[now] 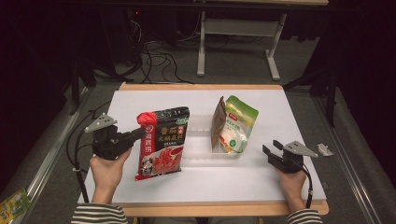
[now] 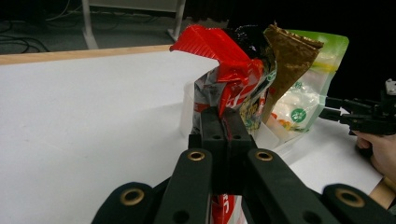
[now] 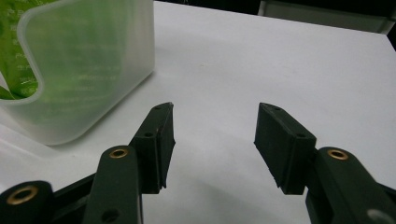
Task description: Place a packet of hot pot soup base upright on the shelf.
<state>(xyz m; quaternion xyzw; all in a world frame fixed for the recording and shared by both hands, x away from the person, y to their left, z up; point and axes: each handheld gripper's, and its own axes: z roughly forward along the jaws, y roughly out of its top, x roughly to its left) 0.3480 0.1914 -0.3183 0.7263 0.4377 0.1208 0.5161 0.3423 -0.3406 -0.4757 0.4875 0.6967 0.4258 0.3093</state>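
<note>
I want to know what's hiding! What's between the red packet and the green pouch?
In the high view, a brown paper bag stands between the red packet and green pouch.

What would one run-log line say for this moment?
left gripper: shut on red pouch | right gripper: open, idle | green pouch: in bin

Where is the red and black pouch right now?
In the high view the red and black pouch is left of centre on the white table, its left edge clamped in the left gripper, beside the clear bin.
</note>
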